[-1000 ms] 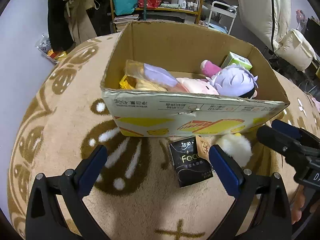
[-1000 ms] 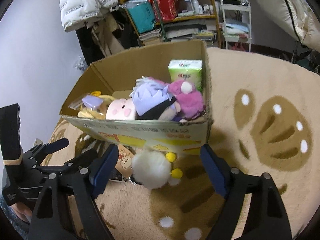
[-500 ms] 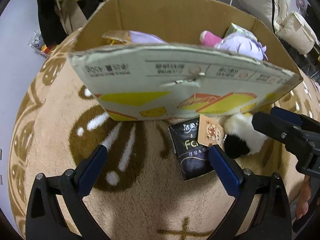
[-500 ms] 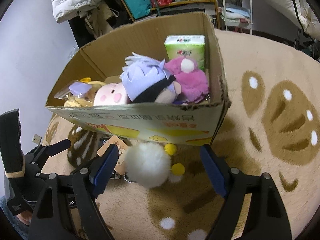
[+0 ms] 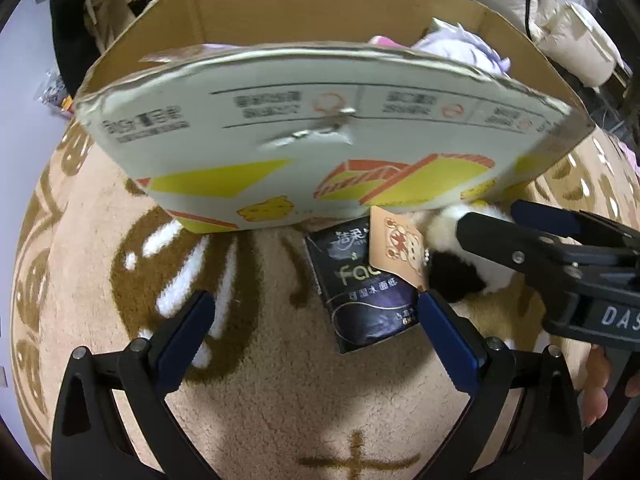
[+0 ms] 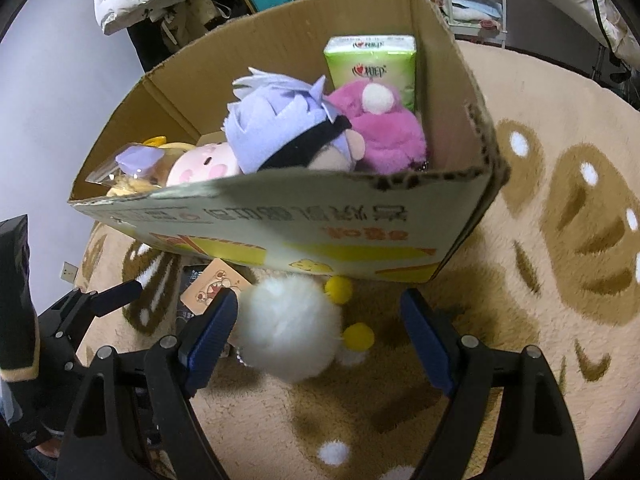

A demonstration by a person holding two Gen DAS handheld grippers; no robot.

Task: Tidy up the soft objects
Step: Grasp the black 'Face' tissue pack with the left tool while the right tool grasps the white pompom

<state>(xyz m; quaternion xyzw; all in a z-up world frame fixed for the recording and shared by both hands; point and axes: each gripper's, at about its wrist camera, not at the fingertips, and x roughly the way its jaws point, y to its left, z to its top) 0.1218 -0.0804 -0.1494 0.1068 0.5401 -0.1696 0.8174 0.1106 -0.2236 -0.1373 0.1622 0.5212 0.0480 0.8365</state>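
Pick-up step judged in hand: white plush (image 6: 289, 332) lies on rug (image 6: 560, 320) against cardboard box (image 6: 280, 236), straddled by wide-open right claw (image 6: 320, 340); closing and lifting into box needed next; left claw (image 5: 316, 332) open over black tissue pack (image 5: 360, 292).

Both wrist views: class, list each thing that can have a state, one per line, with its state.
Box: open, holding toys.
White plush: on the rug, between the open right gripper fingers, ungripped.
Black pack: flat on the rug.
Green pack: upright in the box.
Left gripper: open, empty.
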